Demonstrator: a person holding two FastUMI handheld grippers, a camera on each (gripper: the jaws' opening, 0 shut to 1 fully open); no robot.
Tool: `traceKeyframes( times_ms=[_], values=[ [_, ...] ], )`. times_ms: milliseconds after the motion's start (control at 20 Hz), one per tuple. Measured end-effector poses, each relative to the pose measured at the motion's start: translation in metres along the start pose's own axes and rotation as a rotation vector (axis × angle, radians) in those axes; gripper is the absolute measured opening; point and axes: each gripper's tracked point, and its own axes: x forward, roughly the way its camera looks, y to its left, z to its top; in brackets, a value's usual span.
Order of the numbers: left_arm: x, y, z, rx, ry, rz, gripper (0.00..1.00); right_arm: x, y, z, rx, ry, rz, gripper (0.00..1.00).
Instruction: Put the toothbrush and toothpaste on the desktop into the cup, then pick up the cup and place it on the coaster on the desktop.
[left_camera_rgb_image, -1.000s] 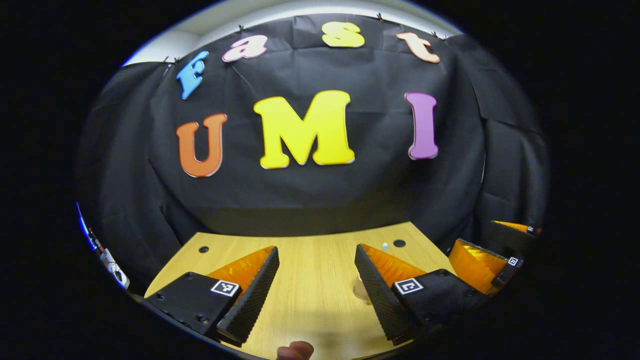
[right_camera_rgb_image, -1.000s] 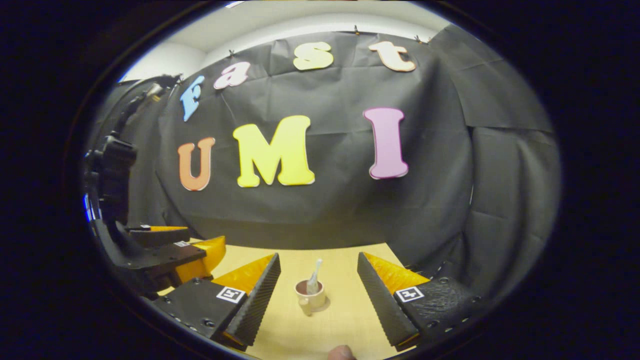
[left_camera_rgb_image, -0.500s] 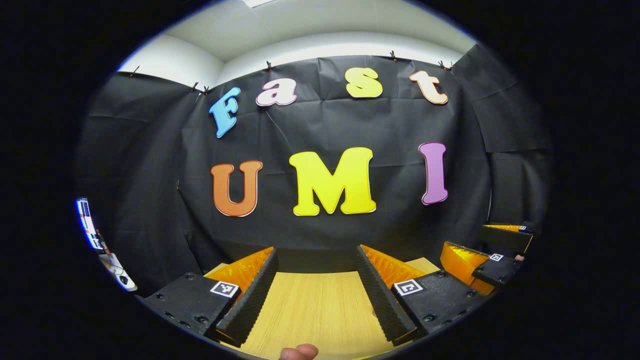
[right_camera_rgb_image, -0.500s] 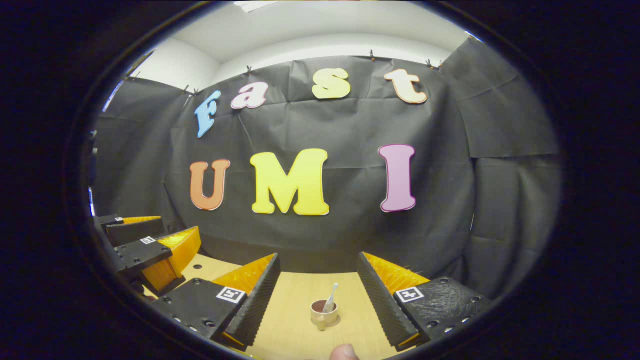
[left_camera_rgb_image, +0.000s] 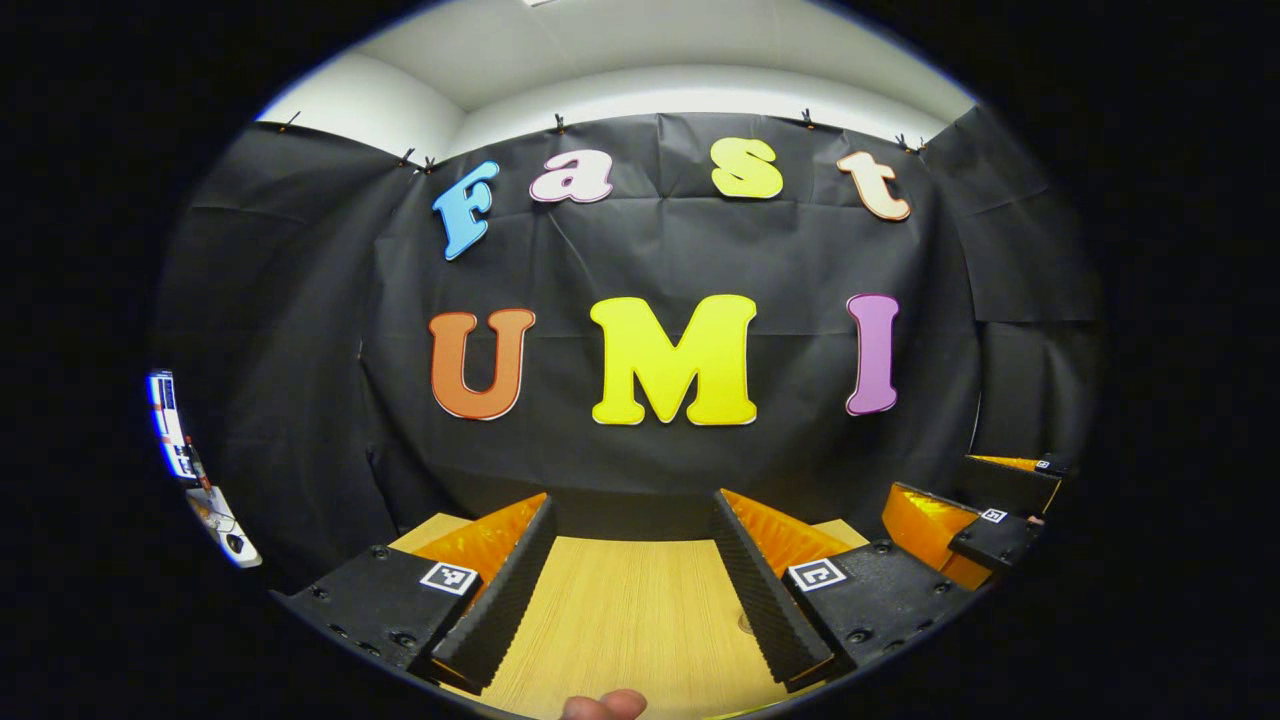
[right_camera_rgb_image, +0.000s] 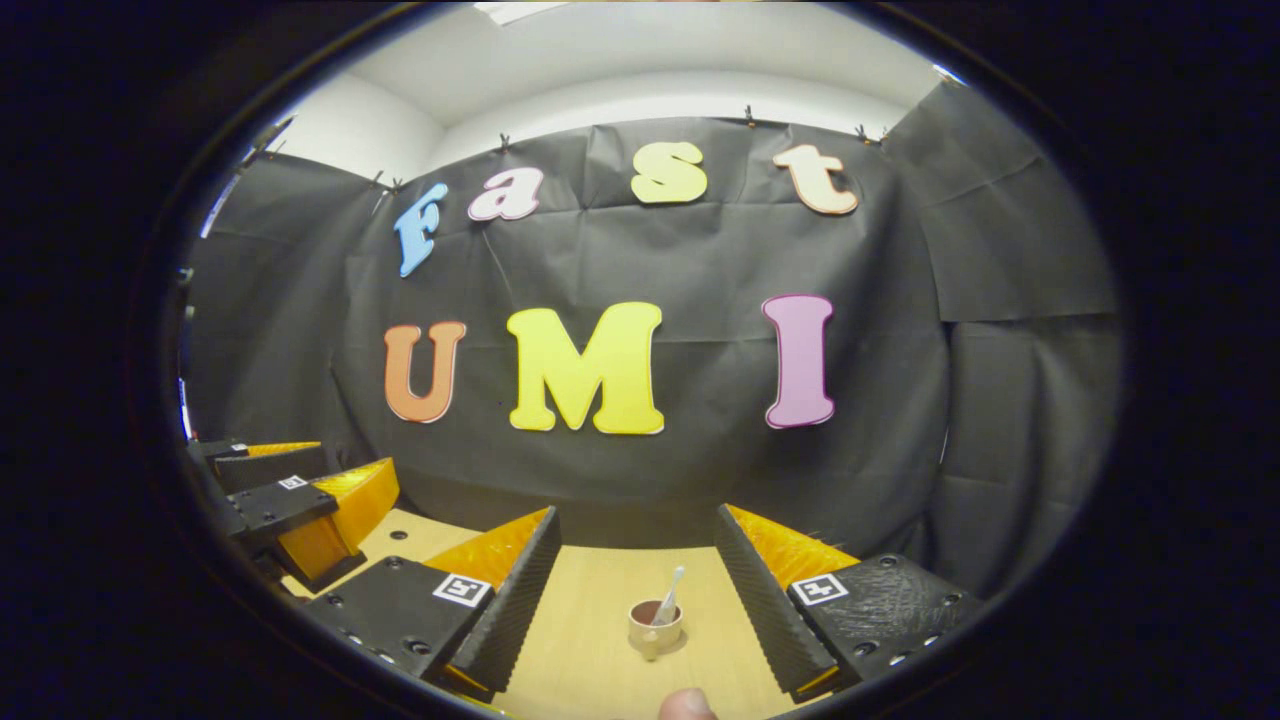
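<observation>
At the very bottom of the left gripper view we see a fingertip (left_camera_rgb_image: 603, 705), and just above it the left gripper (left_camera_rgb_image: 630, 590) with its jaws spread wide and released, nothing between them but bare wood. Its two fingers frame a strip of the light wooden counter (left_camera_rgb_image: 630, 620). At the lower right of that view we see the right gripper (left_camera_rgb_image: 975, 520) farther off, also held above the counter.

In the right gripper view another fingertip (right_camera_rgb_image: 685, 705) sits at the bottom edge. The right gripper's jaws stand wide apart and released too, touching nothing. Between them, low in the frame's centre, one small cream cup with a dark inside (right_camera_rgb_image: 655, 625) stands upright on the counter, well clear of both fingers. One pale, slender toothbrush (right_camera_rgb_image: 668, 597) stands in it, its long axis nearly upright and leaning toward the upper right. We cannot tell whether a toothpaste is in the cup, or whether a coaster lies under it. At the lower left we see the left gripper.

Behind everything hangs the black cloth wall (right_camera_rgb_image: 700, 260).
</observation>
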Motion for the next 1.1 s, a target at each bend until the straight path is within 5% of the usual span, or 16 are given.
traceKeyframes(
  times_ms=[50,250,300,750,800,1100],
  values=[
    [-0.0003,0.0003,0.0007,-0.003,-0.002,-0.002,0.96,0.0004,0.0007,-0.0001,0.0,0.0,0.001,0.93],
    [0.0009,-0.0006,0.0016,-0.002,0.0,-0.007,0.91,-0.0001,-0.001,0.0017,0.005,-0.006,-0.005,0.93],
    [0.0009,-0.0015,0.0011,-0.002,0.001,-0.008,0.96,-0.0008,-0.0012,0.0021,0.004,-0.007,-0.005,0.93],
    [0.0029,-0.0018,0.002,-0.009,-0.001,-0.008,0.96,0.001,-0.0011,0.0042,0.014,-0.013,-0.003,0.93],
    [0.0037,-0.0018,0.0016,-0.008,-0.002,-0.006,0.91,0.0009,-0.0019,0.0043,0.014,-0.012,-0.005,0.93],
    [0.0027,-0.0045,0.004,-0.002,-0.013,-0.014,0.97,0.0029,-0.0008,0.0017,0.019,-0.005,0.004,0.93]
  ],
)
